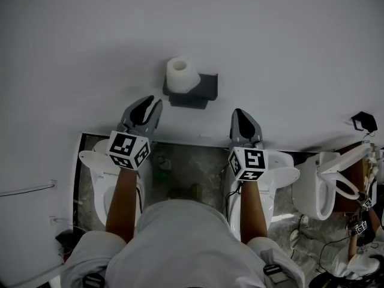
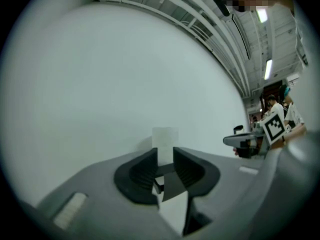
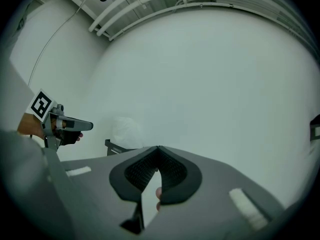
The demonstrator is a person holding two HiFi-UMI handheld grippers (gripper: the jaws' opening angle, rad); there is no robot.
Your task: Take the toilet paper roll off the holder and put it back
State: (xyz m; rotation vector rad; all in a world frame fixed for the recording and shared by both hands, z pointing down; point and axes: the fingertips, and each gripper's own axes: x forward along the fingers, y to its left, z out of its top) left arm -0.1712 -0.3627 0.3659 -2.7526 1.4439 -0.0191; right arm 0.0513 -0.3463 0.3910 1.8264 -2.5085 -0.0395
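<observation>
The toilet paper roll (image 1: 182, 74) sits on its holder (image 1: 201, 92), so the left gripper (image 1: 152, 103) lines up on it with its jaws narrowly parted and empty, while the right gripper (image 1: 241, 114) idles pinched together.

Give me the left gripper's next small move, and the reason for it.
Probably widen the left gripper and ease it toward the toilet paper roll. The roll sits untouched on the holder, lined up with the gap between the jaws, but that gap looks narrower than the roll and the gripper is short of it. The right gripper is shut, off to the side.
</observation>
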